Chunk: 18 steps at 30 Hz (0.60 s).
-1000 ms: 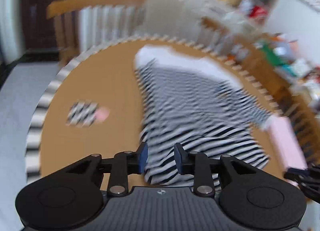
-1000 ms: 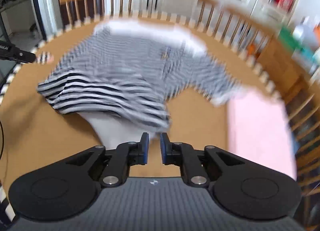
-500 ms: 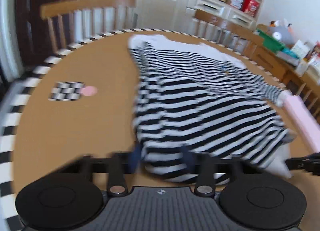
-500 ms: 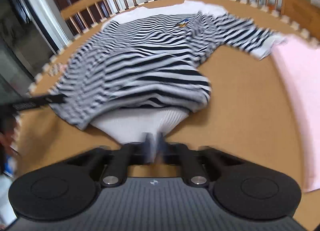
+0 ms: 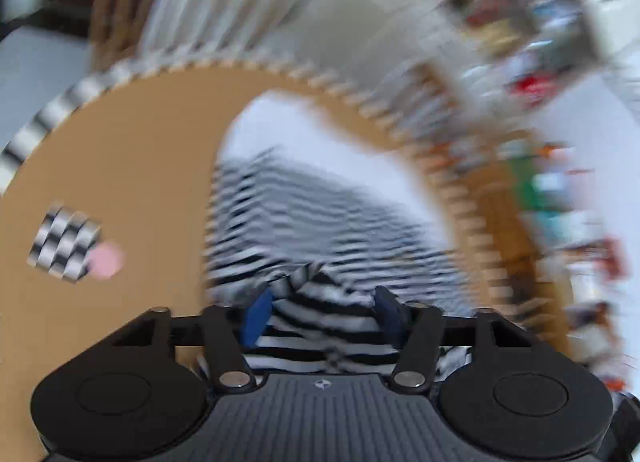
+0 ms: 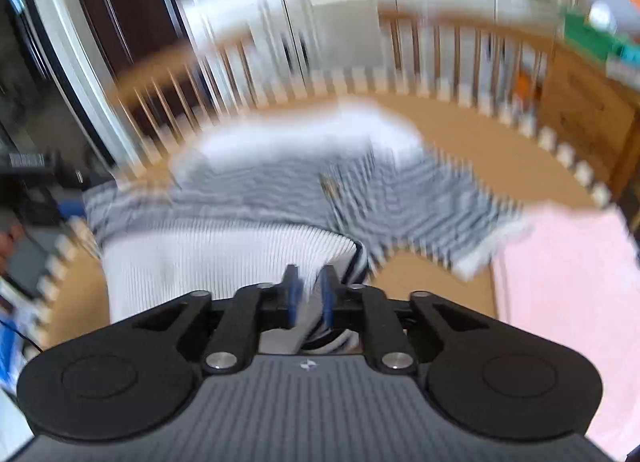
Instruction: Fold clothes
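A black-and-white striped shirt (image 5: 320, 222) with a white collar end lies spread on the round wooden table (image 5: 120, 166). In the left wrist view my left gripper (image 5: 322, 316) is open wide, and a bunched fold of the striped near edge sits between its blue pads (image 5: 256, 318). In the right wrist view the same shirt (image 6: 260, 198) shows its white ribbed hem (image 6: 224, 258) turned up towards me. My right gripper (image 6: 309, 298) is shut on that hem, with the cloth pinched in the narrow gap. Both views are motion-blurred.
A pink cloth (image 6: 568, 302) lies on the table's right side, touching a striped sleeve cuff. A checkered marker (image 5: 64, 246) with a pink dot is at the left. Wooden chair backs (image 6: 440, 50) ring the table's far side, with cupboards and shelves behind.
Both grippers came down onto the shirt's near edge. The right one closed on the white hem and raised it. The left one's fingers spread wider, with striped fabric now between them.
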Motion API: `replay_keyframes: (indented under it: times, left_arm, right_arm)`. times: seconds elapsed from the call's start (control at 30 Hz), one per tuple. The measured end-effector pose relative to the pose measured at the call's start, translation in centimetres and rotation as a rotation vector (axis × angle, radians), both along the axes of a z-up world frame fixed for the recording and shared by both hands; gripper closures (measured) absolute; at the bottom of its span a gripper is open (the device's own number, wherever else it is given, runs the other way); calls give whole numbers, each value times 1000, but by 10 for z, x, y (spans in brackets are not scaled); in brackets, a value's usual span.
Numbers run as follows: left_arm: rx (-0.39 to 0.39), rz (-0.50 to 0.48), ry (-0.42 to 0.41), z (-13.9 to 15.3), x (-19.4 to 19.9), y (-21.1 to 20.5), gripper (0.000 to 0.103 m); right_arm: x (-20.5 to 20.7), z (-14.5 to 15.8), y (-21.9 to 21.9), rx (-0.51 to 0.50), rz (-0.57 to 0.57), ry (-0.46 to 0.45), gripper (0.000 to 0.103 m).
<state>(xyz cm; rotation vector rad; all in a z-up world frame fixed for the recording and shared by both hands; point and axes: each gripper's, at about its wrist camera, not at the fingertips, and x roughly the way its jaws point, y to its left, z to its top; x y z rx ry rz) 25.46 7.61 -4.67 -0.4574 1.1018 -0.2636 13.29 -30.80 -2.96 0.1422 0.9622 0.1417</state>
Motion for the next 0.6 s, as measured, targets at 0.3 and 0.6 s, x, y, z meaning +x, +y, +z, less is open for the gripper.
replay_keyframes:
  times: [0.3,0.6]
  left_arm:
    - [120,-111,-178,-28,-75,-5,45]
    - [227,-181,-316,-51,-102,-31,82]
  right_arm:
    - [-65,-19,-18,95,-63,-84,56]
    - [-25,-49,25,188,-55,-45,95]
